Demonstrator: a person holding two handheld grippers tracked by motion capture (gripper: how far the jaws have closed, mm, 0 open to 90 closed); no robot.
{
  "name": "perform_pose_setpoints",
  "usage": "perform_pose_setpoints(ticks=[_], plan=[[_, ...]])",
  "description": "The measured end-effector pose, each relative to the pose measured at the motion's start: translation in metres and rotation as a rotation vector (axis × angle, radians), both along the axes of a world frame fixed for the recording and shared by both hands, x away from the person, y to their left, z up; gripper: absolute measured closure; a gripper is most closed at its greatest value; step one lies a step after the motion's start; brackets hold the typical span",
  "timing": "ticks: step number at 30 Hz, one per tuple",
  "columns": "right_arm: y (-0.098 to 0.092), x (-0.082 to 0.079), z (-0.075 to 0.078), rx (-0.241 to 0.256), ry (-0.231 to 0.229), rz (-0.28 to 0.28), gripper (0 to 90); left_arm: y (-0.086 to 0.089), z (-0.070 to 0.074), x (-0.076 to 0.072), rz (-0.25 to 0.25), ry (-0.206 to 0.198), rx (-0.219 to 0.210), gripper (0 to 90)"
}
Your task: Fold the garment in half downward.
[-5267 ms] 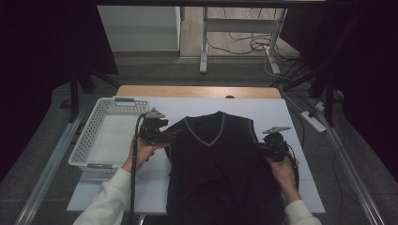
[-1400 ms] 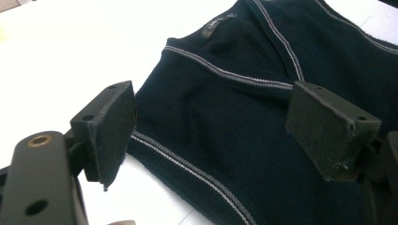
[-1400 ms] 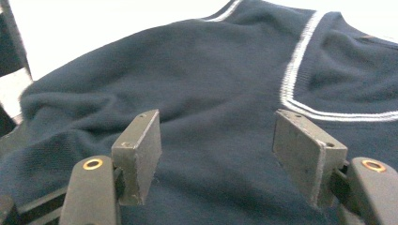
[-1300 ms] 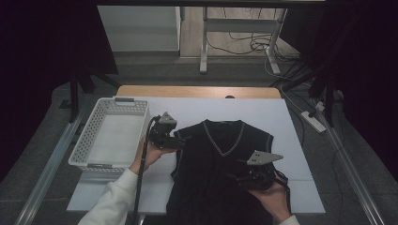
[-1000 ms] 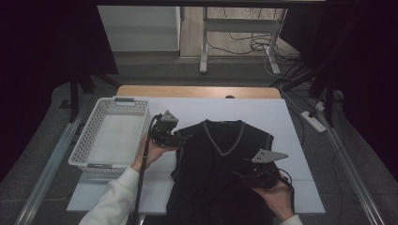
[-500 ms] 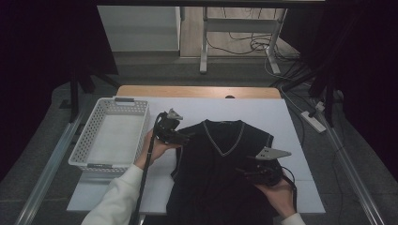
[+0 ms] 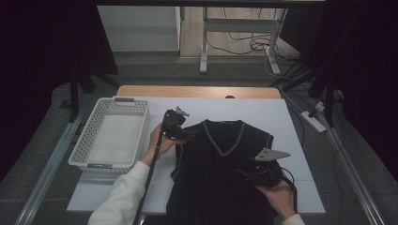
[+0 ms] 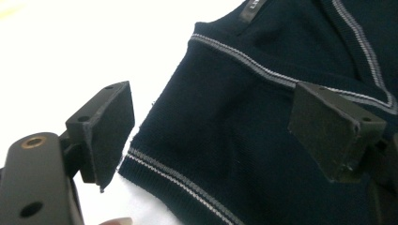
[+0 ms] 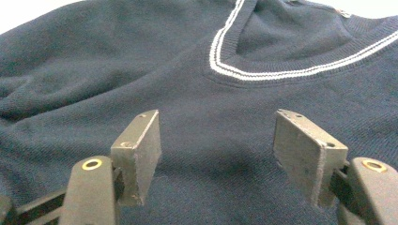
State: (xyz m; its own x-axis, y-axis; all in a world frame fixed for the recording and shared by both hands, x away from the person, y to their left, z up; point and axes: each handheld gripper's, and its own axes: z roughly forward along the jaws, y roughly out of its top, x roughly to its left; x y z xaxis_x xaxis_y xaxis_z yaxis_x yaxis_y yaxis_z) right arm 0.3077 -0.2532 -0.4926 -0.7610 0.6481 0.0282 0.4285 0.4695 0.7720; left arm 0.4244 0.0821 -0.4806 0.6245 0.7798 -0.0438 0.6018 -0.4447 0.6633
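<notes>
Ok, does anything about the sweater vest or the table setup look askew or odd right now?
Slightly. The navy vest lies flat but its hem hangs over the table's near edge, and the cloth shows soft wrinkles. The white basket sits squarely at the left. Both tongs, left and right, are open over the vest.

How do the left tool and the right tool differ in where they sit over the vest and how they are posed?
The left tool sits at the vest's left shoulder edge, by the striped armhole; the right tool is farther down the vest's right side, aimed across the body toward the V-neck. The left tool is near the white basket; the right tool is far from it. Both have jaws wide apart, gripping no fabric.
</notes>
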Motion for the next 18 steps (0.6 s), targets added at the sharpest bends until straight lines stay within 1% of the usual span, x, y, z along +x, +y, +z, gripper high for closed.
perform_pose_setpoints(ticks=[5,8,11,15,16,17,18], plan=[[0.002,-0.001,-0.001,-0.002,0.0,0.004,32.0,-0.007,-0.008,0.006,-0.003,0.019,0.023,15.4],[0.002,0.0,-0.001,-0.005,0.002,0.005,31.8,-0.01,-0.014,0.009,0.001,0.036,0.043,15.4],[0.001,0.0,-0.001,-0.003,0.004,0.008,31.7,-0.011,-0.019,0.011,0.01,0.044,0.061,15.2],[0.003,-0.001,-0.002,-0.012,0.003,0.013,31.7,-0.006,-0.023,0.015,0.05,0.045,0.067,15.3],[0.003,-0.001,-0.002,-0.012,0.002,0.015,31.7,-0.005,-0.024,0.016,0.06,0.047,0.074,15.4],[0.004,-0.001,-0.002,-0.016,0.003,0.015,31.7,-0.003,-0.026,0.017,0.078,0.05,0.09,15.7],[0.004,-0.001,-0.003,-0.016,0.005,0.018,31.6,-0.001,-0.028,0.018,0.089,0.056,0.094,15.9]])
